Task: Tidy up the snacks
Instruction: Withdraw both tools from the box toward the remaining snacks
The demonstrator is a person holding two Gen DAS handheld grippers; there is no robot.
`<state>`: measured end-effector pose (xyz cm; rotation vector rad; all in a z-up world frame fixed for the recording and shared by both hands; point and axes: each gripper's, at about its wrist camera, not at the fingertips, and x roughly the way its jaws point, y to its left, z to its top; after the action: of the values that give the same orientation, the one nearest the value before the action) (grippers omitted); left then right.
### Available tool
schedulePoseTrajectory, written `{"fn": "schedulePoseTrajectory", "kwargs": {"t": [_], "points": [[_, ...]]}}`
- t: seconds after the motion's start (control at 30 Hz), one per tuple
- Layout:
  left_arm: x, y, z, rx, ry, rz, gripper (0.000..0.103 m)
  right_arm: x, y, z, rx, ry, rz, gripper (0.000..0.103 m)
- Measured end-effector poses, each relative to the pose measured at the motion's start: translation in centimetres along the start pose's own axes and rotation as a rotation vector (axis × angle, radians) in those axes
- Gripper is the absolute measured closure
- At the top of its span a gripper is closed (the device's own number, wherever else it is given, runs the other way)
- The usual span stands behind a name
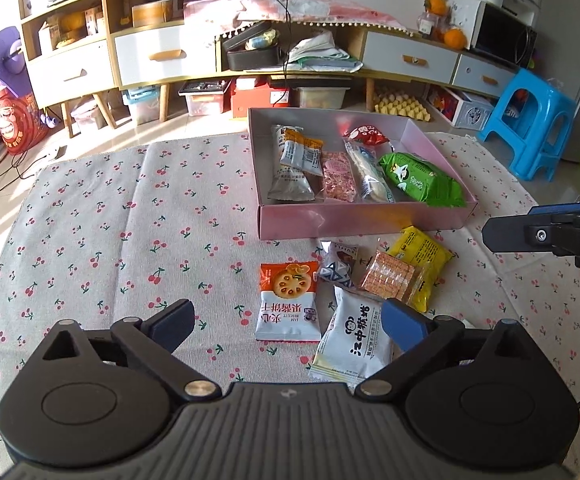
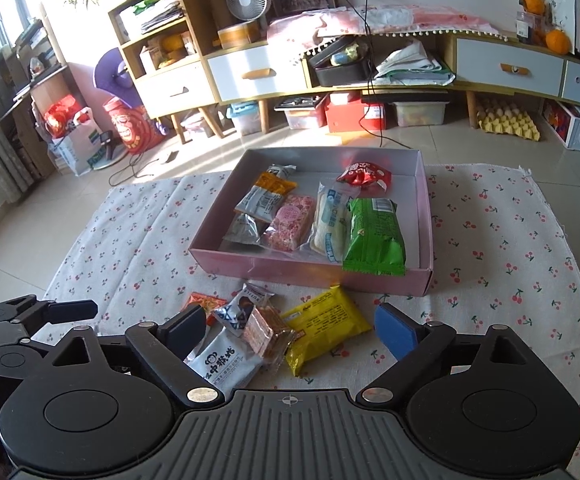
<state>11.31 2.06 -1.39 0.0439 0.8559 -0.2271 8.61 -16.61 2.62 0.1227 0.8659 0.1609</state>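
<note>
Right wrist view shows my right gripper (image 2: 290, 330) wide and empty over overlapping loose packets beside the pink box (image 2: 310, 270), left gripper (image 1: 290, 326) likewise, so I risk pinching two packets together.

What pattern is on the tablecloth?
Small red cherries on the pale tablecloth; clearest in the left wrist view.

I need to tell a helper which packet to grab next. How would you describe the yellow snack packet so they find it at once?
Find the pink box on the cherry-print cloth. A loose pile of snacks lies on the cloth just in front of its near wall. The yellow packet is the one on the pile's right side, beside the clear pack of square crackers, and it is the only yellow wrapper there.
</note>
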Motion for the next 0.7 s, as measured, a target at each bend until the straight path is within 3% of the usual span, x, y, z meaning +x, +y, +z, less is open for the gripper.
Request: {"fn": "schedulePoseTrajectory", "kwargs": {"t": [0.4, 0.7], "points": [[-0.4, 0.2, -3.4, 0.085, 0.010, 0.029, 0.002, 1.3, 0.0, -4.9, -0.135, 0.071, -0.031, 0.010], [-0.6, -1.2, -5.0, 0.149, 0.016, -0.068, 0.002, 2.1, -0.6, -7.8, -0.218, 0.199, -0.054, 0.010]]}}
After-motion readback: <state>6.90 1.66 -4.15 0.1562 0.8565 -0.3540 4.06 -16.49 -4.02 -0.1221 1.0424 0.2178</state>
